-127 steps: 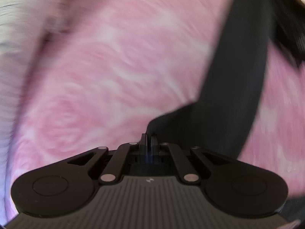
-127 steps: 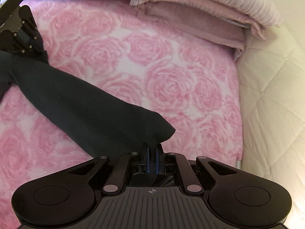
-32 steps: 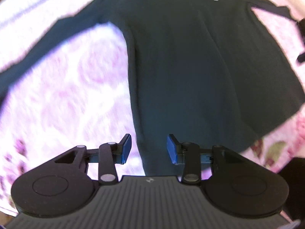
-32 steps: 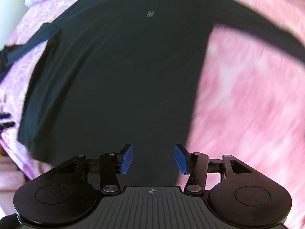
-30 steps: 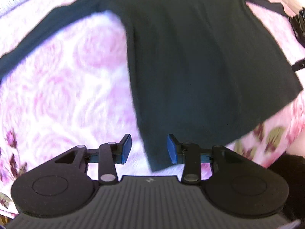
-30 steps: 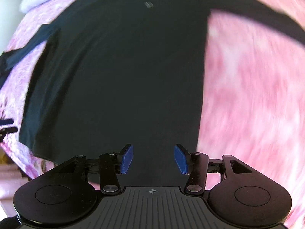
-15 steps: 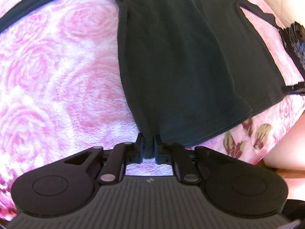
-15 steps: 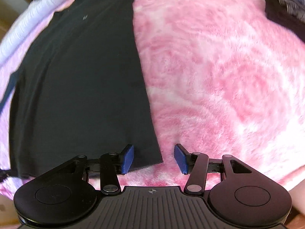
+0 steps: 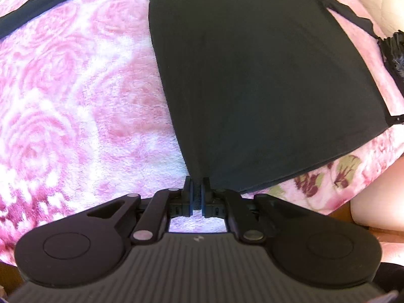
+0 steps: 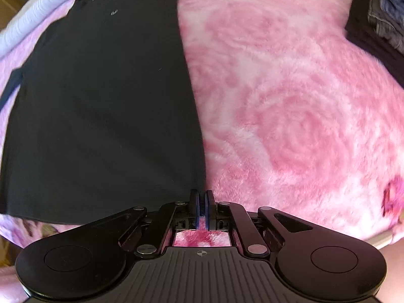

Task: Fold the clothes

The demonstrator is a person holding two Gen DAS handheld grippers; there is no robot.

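Note:
A black long-sleeved shirt [image 9: 252,80] lies spread flat on a pink rose-patterned blanket [image 9: 75,96]. My left gripper [image 9: 197,184] points steeply down and is shut on the shirt's near left hem corner. One sleeve [image 9: 63,7] runs off to the upper left. In the right wrist view the same shirt [image 10: 101,101] fills the left half. My right gripper [image 10: 201,197] sits at the near right hem corner, its jaws closing tight with the corner's edge pinched between the blue pads. The blanket [image 10: 303,126] shows bare to the right.
A striped pale pillow [image 10: 38,17] lies beyond the shirt's collar. A heap of dark and grey clothes [image 10: 383,20] sits at the far right. The blanket's near edge has dark red flowers [image 9: 315,186]. A person's bare skin [image 9: 378,197] shows past that edge.
Both grippers came down from over the shirt to its near hem. The left one shut on its corner first. The right one stood open half a second ago and is shut now.

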